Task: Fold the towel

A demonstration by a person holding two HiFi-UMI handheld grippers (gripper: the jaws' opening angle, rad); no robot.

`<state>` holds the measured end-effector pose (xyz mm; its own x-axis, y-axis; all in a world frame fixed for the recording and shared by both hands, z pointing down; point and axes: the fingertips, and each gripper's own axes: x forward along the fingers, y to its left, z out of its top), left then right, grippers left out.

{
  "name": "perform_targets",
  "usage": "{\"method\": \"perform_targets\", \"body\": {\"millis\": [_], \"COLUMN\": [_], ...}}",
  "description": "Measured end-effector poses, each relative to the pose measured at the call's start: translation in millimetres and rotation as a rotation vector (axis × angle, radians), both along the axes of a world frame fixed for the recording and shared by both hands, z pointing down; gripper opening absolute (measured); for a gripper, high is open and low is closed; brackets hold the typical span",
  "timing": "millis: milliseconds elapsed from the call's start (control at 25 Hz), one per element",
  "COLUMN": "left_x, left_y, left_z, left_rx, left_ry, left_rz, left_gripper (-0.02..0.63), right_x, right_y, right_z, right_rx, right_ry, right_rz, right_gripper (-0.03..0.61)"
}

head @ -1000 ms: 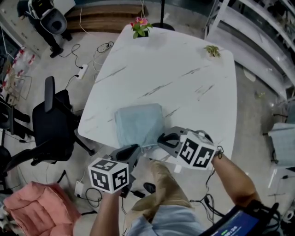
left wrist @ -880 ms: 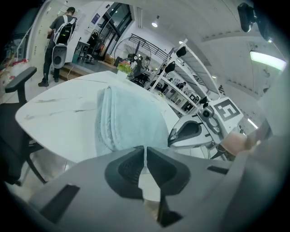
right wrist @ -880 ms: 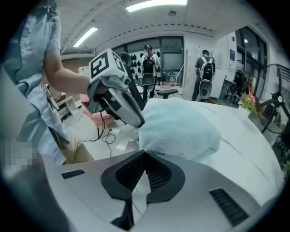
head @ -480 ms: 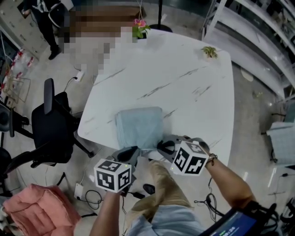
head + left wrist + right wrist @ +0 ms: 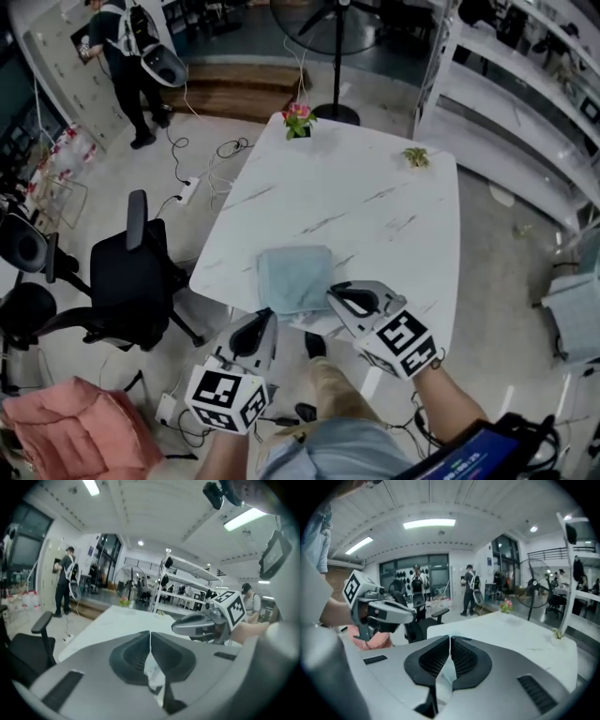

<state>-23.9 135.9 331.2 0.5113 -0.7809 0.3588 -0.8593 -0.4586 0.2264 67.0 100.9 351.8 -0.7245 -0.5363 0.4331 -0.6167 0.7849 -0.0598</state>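
Left claw [image 5: 266, 317] and right claw [image 5: 332, 292] tight on near corners of squarish towel [image 5: 295, 277]

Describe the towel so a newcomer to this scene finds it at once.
Find the white marbled table. At its near edge lies the towel: a pale blue, squarish cloth, the only fabric on the tabletop; the pink flowers and small green plant stand at the far edge.

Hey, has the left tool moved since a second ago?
Yes. The left tool has come up: it looks bigger against the table, and is shut on the towel at its near corner.
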Motion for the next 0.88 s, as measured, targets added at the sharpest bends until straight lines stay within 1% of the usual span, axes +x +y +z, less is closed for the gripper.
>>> {"method": "perform_targets", "body": {"millis": [80,160,280,360,440,560,760,880], "left_x": [-8,-18,-33,-38,-40,-42,-43,-42], "left_y": [-9,-11,-9,-7,-7,-5,-2,-6], "left_z": [-52,-97,-150,-172,-183,-193,-200,-200], "left_rx": [0.122,0.226,0.362,0.433,0.471,0.497,0.519,0.521], "left_ry": [-0.005,-0.014,-0.035,-0.054,-0.064,-0.063,-0.082,-0.083], "left_rz": [-0.072,-0.148,-0.251,-0.294,-0.317,-0.330,-0.324,-0.323], "left_gripper": [0.011,0.011,0.011,0.011,0.011,0.011,0.011,0.009], "right_x": [-9,-17,-27,-31,-33,-34,-36,-34], "right_y": [-7,-6,0,2,4,6,8,3], "right_z": [-49,-93,-147,-173,-187,-197,-197,-196], "right_rx": [0.097,0.184,0.319,0.400,0.441,0.455,0.458,0.479], "right_ry": [-0.077,-0.136,-0.191,-0.215,-0.235,-0.255,-0.255,-0.247], "right_rz": [0.071,0.119,0.148,0.157,0.165,0.172,0.183,0.193], "right_gripper": [0.028,0.026,0.020,0.020,0.018,0.018,0.018,0.017]}}
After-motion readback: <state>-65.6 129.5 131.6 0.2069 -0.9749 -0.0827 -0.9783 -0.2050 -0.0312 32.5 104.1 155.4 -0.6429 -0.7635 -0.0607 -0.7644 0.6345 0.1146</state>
